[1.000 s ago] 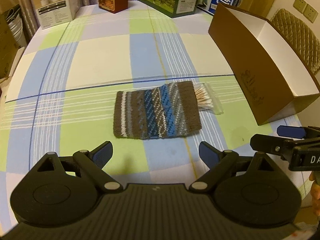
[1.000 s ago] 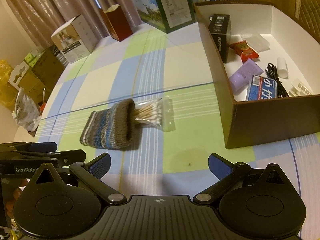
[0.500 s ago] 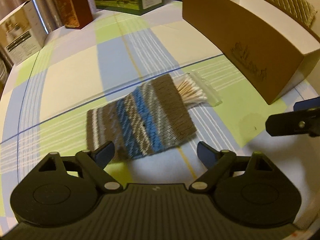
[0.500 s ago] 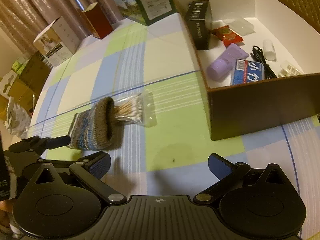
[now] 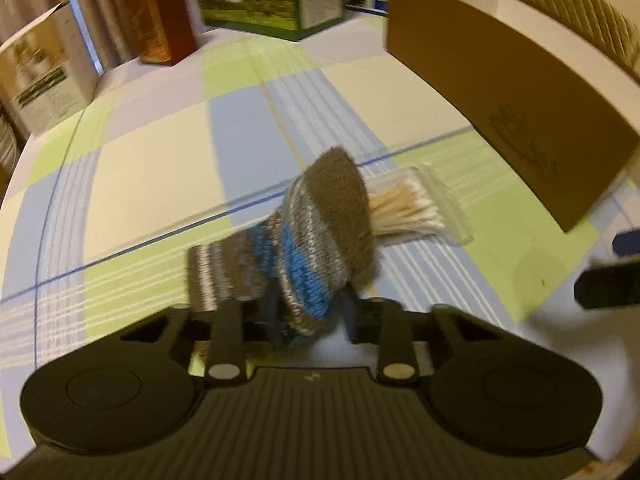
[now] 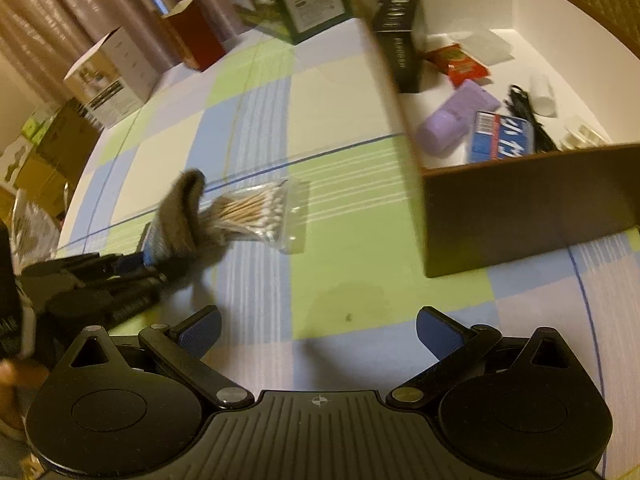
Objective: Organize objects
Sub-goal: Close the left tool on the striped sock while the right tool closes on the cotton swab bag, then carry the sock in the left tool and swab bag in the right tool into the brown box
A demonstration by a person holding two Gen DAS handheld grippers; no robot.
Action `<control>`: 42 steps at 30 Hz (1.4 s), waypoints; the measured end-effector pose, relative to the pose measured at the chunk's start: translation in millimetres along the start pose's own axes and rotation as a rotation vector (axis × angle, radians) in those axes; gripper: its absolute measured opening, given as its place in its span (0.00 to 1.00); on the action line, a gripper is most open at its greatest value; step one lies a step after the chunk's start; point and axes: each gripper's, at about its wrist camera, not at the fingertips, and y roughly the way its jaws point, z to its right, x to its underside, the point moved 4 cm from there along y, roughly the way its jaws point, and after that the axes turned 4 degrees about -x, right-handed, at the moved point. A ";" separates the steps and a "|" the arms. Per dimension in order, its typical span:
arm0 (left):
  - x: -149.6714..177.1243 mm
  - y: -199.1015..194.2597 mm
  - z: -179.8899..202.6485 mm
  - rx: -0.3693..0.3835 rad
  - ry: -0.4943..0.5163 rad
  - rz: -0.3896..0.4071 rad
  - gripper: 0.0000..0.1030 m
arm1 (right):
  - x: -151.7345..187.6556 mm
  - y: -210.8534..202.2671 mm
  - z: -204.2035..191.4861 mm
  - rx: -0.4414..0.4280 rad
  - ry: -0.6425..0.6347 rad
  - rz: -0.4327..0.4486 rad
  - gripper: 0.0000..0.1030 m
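Left gripper (image 5: 310,322) is clamped on the near edge of the knitted pouch (image 5: 308,240), which bunches upward between its fingers. Pouch: brown, grey, blue and white stripes, brown cuff raised off the checked tablecloth (image 5: 160,168). Just beyond the cuff lies a clear bag of cotton swabs (image 6: 260,210). Right gripper (image 6: 318,330) hovers with fingers wide apart, holding nothing; the brown box (image 6: 528,208) sits ahead to its right.

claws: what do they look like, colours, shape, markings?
Both alike. Right claw: matte black ribbed body, two round black housings, black linkage arms with silver pivot pins, blue finger pads, small crosshair mark mid-body. Left claw: same build, faint centre mark. No cables visible.
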 end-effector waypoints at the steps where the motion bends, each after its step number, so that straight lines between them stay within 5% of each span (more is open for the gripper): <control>1: 0.2 -3.2 -8.8 0.006 -0.030 -0.002 0.20 | -0.3 1.2 -4.3 -0.008 -0.022 0.001 0.98; 10: 16.4 -20.8 -94.7 0.052 -0.413 -0.060 0.20 | -20.2 22.4 -49.2 -0.076 -0.222 0.052 0.98; 17: 35.7 -19.4 -124.2 0.043 -0.552 -0.098 0.14 | -37.9 65.6 -82.6 -0.073 -0.522 0.069 0.88; 25: 28.8 -7.4 -118.1 0.035 -0.544 -0.103 0.20 | -34.4 118.7 -81.3 -0.005 -0.757 0.030 0.88; 33: 18.8 -1.6 -104.6 0.000 -0.448 -0.086 0.20 | -32.3 113.4 -69.8 -0.010 -0.737 0.009 0.35; 42: 12.6 -3.9 -89.5 -0.018 -0.347 -0.092 0.13 | -24.0 88.6 -59.5 -0.002 -0.522 -0.052 0.28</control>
